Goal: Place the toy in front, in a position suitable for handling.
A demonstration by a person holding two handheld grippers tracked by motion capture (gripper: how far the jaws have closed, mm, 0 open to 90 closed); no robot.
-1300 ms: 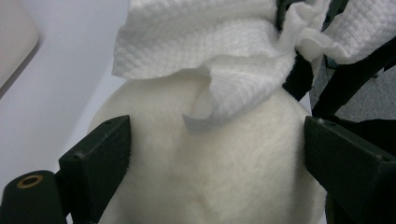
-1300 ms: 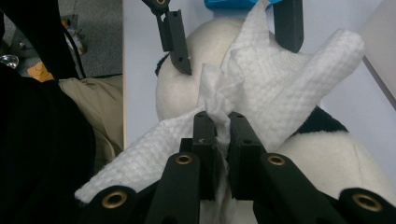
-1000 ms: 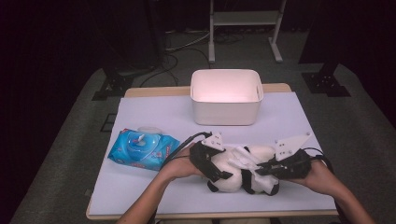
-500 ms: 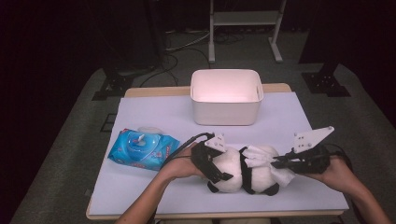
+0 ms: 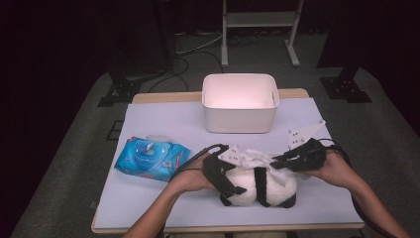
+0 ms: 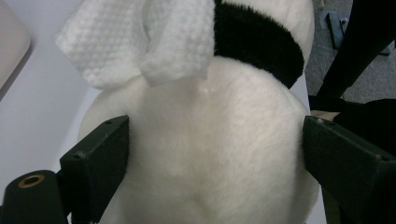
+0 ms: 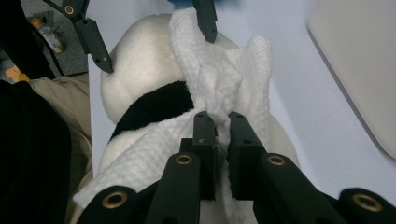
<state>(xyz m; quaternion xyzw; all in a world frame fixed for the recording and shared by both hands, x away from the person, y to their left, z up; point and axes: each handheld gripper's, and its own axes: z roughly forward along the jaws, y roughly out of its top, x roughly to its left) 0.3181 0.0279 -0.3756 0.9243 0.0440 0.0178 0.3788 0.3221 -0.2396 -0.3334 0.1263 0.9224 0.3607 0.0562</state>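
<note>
Near the front edge of the counter [image 5: 163, 198]: a black-and-white plush toy [image 5: 257, 186] is lying between the two hands.
Left hand-held gripper [image 6: 212, 154]: its jaws are pressing on the toy's white body from both sides, clamping it in place.
Right hand-held gripper [image 7: 217, 133]: its jaws are pinching a bunched white wipe [image 7: 219, 79] tight and holding it against the toy's top.
Wipe: it is draping over the toy's black band [image 7: 154, 107].
Behind the toy: a white bin [image 5: 240, 101] is standing well apart.
Beside the left hand: a blue wipes pack [image 5: 151, 157] is lying flat.
</note>
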